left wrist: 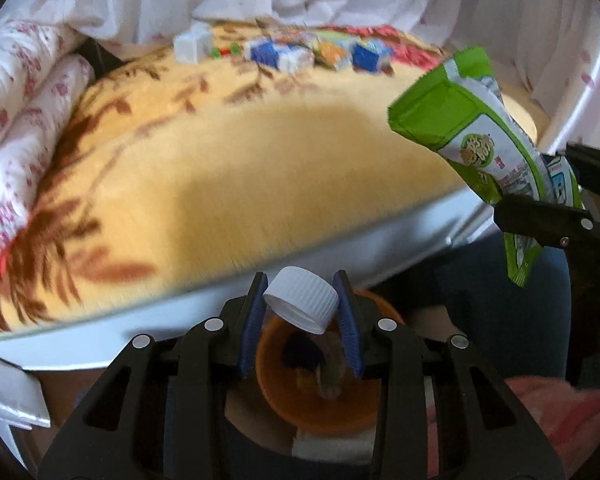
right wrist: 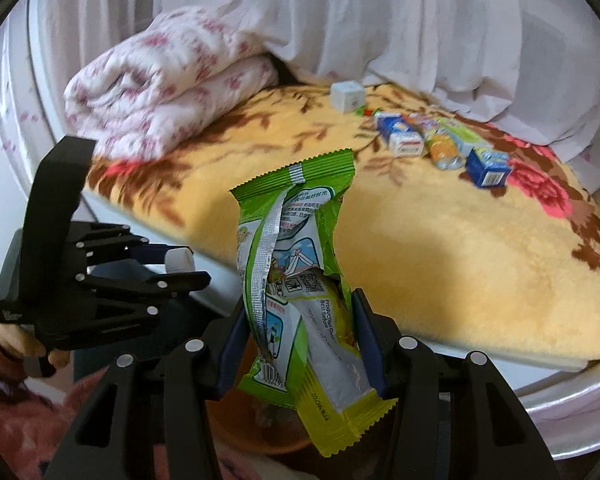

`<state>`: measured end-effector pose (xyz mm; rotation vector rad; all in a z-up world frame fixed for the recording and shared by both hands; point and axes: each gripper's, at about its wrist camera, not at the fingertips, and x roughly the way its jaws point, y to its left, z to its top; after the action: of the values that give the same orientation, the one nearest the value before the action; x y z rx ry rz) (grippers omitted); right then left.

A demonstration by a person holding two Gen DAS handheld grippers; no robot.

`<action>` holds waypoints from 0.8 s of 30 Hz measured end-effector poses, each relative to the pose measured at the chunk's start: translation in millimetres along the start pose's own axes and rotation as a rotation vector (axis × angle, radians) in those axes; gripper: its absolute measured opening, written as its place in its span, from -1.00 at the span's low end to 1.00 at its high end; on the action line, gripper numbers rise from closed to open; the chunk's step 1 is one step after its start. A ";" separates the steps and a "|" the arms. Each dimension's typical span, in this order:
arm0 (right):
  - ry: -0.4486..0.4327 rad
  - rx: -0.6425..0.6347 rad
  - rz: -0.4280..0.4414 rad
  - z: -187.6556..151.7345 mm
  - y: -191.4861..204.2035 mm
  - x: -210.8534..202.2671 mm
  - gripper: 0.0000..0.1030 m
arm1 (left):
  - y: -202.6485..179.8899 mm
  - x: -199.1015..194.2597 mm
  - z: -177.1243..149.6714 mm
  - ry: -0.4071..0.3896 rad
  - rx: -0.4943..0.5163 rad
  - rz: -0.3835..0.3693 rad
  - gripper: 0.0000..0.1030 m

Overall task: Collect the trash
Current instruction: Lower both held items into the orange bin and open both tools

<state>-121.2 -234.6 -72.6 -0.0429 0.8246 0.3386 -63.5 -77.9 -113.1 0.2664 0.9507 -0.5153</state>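
Orange plastic marks the goal: the bin (left wrist: 320, 404) sits directly below the left gripper (left wrist: 302, 312), whose jaws are closed on a white bottle cap (left wrist: 302, 304). The right gripper (right wrist: 300, 344) pinches a green snack wrapper (right wrist: 296, 272) upright, long axis vertical, also above the bin; the left looks better centred.

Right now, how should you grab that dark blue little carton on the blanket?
Take the dark blue carton across its two long flat sides, coming down from above. It lies flat on the soft blanket at the right end of the row, with open blanket on its right. The orange pouch lies close on its left, so slide one finger in carefully there.
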 end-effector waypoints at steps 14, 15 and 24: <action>0.236 -0.002 0.080 -57.9 12.4 59.8 -0.04 | -15.7 66.0 -54.8 0.259 0.060 -0.075 -0.35; 0.257 -0.003 0.086 -61.2 12.7 66.0 -0.04 | -15.4 72.1 -57.4 0.277 0.062 -0.072 -0.35; 0.375 0.006 0.099 -80.0 11.3 112.3 -0.02 | 4.2 122.6 -74.4 0.439 -0.018 -0.078 -0.35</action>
<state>-111.2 -206.1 -207.6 -0.0616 1.2017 0.4284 -55.6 -78.8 -256.4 0.3350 1.3956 -0.5298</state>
